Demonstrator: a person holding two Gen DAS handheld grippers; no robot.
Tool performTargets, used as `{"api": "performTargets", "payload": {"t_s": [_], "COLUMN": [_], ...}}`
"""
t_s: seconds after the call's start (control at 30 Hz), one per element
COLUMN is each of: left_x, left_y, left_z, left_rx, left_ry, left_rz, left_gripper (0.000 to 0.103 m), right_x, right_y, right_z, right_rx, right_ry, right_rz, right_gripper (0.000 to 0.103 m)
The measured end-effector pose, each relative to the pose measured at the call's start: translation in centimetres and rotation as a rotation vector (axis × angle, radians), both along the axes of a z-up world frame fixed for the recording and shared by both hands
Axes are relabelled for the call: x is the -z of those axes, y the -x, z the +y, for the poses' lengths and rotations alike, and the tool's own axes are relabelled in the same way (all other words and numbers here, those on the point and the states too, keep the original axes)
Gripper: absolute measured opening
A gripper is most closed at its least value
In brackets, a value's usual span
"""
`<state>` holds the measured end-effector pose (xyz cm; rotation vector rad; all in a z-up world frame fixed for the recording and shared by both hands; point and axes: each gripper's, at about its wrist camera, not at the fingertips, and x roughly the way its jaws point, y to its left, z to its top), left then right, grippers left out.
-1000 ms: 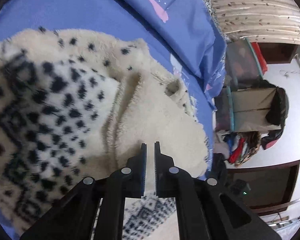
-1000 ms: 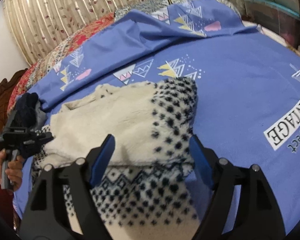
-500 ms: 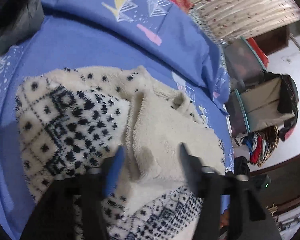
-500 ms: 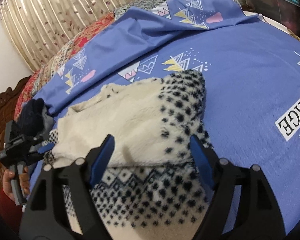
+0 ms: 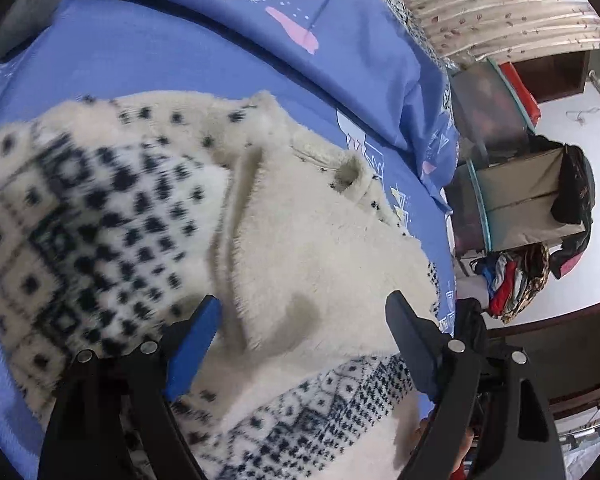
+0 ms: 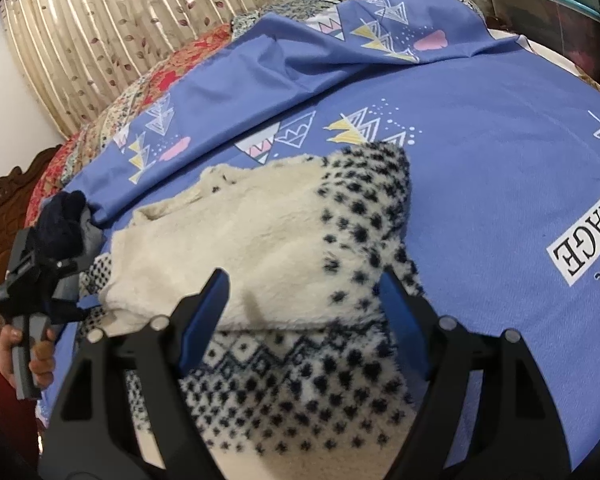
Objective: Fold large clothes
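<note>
Left tongs (image 5: 302, 312) just released over fleece sweater (image 5: 308, 248), right tongs (image 6: 304, 286) released, "VINTAGE" print (image 6: 584, 240) only right view

The blue bedsheet (image 6: 480, 160) carries a white label at its right edge, reading upside down "NTAGE"; smaller letters beside it read "ect".

sweater (image 6: 268, 240) on bed sheet (image 6: 480, 152) (folded) | curtain (image 6: 120, 32) behind | left gripper (image 6: 66, 298) at its left edge

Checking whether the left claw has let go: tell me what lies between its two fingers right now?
In the left wrist view, the cream fold of the fleece sweater lies between the fingers of the open left claw; they don't pinch it.
</note>
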<state>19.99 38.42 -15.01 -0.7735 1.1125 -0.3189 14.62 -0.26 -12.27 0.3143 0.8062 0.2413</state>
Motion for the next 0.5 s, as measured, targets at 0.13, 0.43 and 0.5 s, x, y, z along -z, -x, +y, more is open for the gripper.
{"api": "performTargets", "payload": {"t_s": [0.13,0.43,0.5], "left_x": [-0.3,-0.2,-0.6], "left_y": [-0.9,-1.3,-0.8], "left_z": [-1.6,-2.5,-2.3], "left_rx": [0.039,0.080,0.082], "left_ry": [-0.029,-0.076,-0.087], "left_rz": [-0.003,-0.028,-0.050], "left_gripper": [0.100,0.034,0.031], "right_x": [0.2,0.0,0.0], "right_y": [-0.1,-0.3,-0.4], "right_z": [-0.6,-0.5,-0.3], "right_rx": [0.013,0.015,0.013], "right_ry": [-0.001,0.053,0.068], "right_rz": [0.000,-0.012,-0.009], "right_gripper": [0.074,0.066,0.063]}}
